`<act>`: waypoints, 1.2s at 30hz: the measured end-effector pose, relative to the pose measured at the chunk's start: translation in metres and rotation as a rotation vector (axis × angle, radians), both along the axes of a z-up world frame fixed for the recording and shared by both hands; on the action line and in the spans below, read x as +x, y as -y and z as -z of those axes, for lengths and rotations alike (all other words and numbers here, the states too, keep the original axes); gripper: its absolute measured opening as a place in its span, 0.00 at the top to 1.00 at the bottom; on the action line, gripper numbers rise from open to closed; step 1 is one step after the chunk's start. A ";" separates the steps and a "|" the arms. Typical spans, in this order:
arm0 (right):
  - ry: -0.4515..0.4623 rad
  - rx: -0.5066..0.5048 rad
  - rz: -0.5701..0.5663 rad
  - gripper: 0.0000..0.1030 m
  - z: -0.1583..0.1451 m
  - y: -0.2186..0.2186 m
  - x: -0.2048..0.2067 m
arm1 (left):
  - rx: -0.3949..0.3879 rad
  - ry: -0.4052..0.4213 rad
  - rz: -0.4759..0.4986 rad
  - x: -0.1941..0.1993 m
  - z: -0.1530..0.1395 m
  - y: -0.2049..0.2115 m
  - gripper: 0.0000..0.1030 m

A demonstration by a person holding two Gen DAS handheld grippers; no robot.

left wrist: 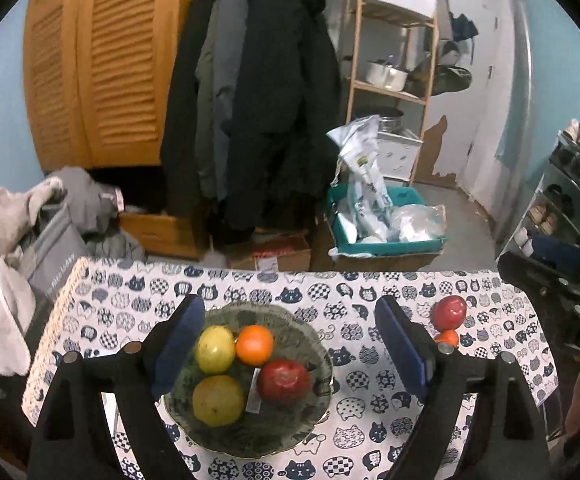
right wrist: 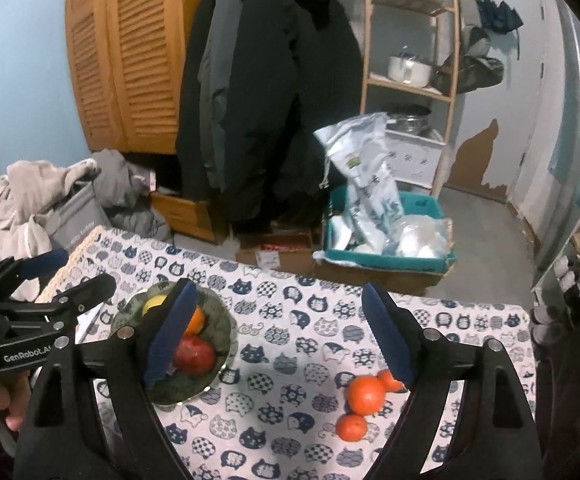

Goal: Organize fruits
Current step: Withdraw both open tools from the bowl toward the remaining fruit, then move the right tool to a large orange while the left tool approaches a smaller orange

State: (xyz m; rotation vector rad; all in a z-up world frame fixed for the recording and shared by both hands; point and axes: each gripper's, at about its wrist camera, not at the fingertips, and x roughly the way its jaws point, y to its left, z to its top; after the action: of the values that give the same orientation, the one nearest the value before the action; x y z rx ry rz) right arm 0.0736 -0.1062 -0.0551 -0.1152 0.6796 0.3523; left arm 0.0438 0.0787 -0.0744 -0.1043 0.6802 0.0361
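Both tools spread, empty: left tool (left wrist: 290, 344) above the round green glass bowl (left wrist: 314, 412) of fruit; loose round orange tangerines (right wrist: 364, 396) by the right tool (right wrist: 278, 334). Risk: smooth fruit rolling off the cat-print worktop (right wrist: 290, 432) if nudged.

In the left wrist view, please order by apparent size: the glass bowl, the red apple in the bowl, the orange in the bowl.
1. glass bowl
2. red apple
3. orange
The apple lies slightly nearer the camera, so its lead over the orange is unsure.

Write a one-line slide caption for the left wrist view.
Open left gripper above a glass bowl holding four fruits, with a red apple loose on the cat-print tablecloth.
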 end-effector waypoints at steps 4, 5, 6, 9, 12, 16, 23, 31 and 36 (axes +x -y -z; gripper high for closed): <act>0.025 0.002 0.022 0.18 -0.010 0.017 -0.009 | 0.005 0.031 0.028 -0.003 -0.010 0.016 0.09; 0.031 -0.001 0.030 0.18 -0.012 0.022 -0.012 | 0.006 0.036 0.036 -0.003 -0.012 0.020 0.08; 0.036 -0.004 0.037 0.18 -0.013 0.027 -0.014 | 0.008 0.038 0.045 -0.003 -0.013 0.023 0.08; 0.035 -0.007 0.061 0.18 -0.013 0.043 -0.016 | 0.014 0.031 0.064 0.000 -0.012 0.035 0.07; 0.028 -0.011 0.085 0.18 -0.011 0.056 -0.015 | 0.021 0.017 0.084 0.003 -0.009 0.047 0.07; 0.014 -0.016 0.125 0.18 -0.005 0.076 -0.013 | 0.028 0.002 0.116 0.009 -0.006 0.063 0.07; -0.042 -0.013 0.177 0.18 0.019 0.098 0.001 | 0.046 -0.050 0.146 0.025 0.013 0.085 0.07; -0.151 -0.041 0.204 0.18 0.065 0.110 0.022 | 0.088 -0.151 0.148 0.049 0.054 0.103 0.07; -0.219 -0.025 0.213 0.18 0.089 0.116 0.034 | 0.094 -0.212 0.154 0.062 0.079 0.109 0.07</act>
State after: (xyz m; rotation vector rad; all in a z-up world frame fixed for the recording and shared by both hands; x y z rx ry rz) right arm 0.1072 -0.2222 -0.1445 -0.0273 0.9046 0.1521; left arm 0.1055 -0.0303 -0.1539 0.0430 0.8948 -0.0697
